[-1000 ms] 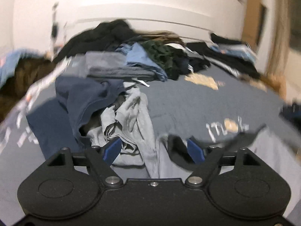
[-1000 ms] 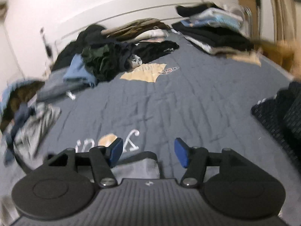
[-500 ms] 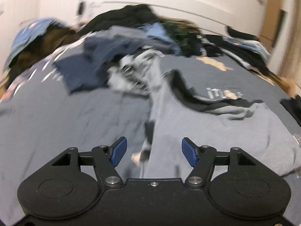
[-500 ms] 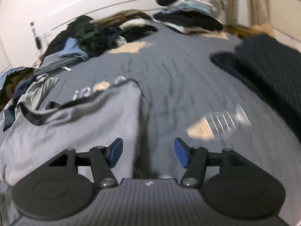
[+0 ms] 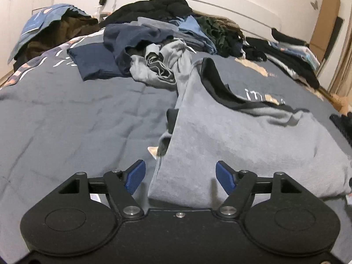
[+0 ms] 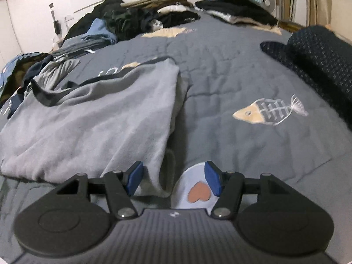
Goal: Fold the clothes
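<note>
A grey garment with a black neckband (image 5: pixel 242 140) lies spread on the blue-grey bedspread (image 5: pixel 77 118). It also shows in the right wrist view (image 6: pixel 94 121), folded over along its right edge. My left gripper (image 5: pixel 180 177) is open and empty at the garment's near left corner. My right gripper (image 6: pixel 173 177) is open and empty at the garment's near right corner, its blue pads (image 6: pixel 134 177) astride the cloth edge.
A heap of unfolded clothes (image 5: pixel 158 50) lies at the far left of the bed. Folded stacks (image 6: pixel 237 11) sit at the far right. A dark knitted item (image 6: pixel 319 61) lies at the right. A fish print (image 6: pixel 268 110) marks the bedspread.
Both grippers have pulled back toward the near edge of the bed, dragging the grey garment out of the heap and laying it flat. Both now stand open at its near corners.
</note>
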A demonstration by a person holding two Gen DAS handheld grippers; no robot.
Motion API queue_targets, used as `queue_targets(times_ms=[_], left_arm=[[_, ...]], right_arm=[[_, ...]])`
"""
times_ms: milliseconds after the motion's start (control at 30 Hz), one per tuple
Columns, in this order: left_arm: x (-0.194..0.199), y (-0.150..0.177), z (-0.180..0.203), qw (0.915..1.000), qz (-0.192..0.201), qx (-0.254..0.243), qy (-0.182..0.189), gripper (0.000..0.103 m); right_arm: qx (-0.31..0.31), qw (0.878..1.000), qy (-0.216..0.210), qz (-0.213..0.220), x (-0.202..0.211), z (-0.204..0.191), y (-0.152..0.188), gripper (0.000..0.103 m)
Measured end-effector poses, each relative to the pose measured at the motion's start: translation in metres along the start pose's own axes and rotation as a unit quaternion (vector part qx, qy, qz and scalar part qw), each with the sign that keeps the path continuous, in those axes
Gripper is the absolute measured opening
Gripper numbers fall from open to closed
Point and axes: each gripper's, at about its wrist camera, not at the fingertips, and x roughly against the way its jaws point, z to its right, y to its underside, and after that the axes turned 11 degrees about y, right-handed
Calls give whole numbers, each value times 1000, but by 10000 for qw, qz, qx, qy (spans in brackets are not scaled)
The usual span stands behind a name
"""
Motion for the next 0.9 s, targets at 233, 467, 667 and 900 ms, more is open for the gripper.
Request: queue_targets(times_ms=[233, 467, 667, 900], left_arm=[[-7, 6, 1, 9997, -206, -39, 154, 63], [-9, 2, -8, 9985, -426, 112, 317, 6], [14, -13, -11, 9988, -148, 109, 459, 6], [-3, -3, -10, 9974, -678, 27, 240, 24]], right_arm=[[369, 9989, -266, -128, -1, -14, 11, 31], [603, 9972, -212, 381, 22, -10, 2, 3], [738, 9921, -291, 969, 56, 7, -8, 3], [1720, 9846, 320, -12, 18, -15, 13, 8]])
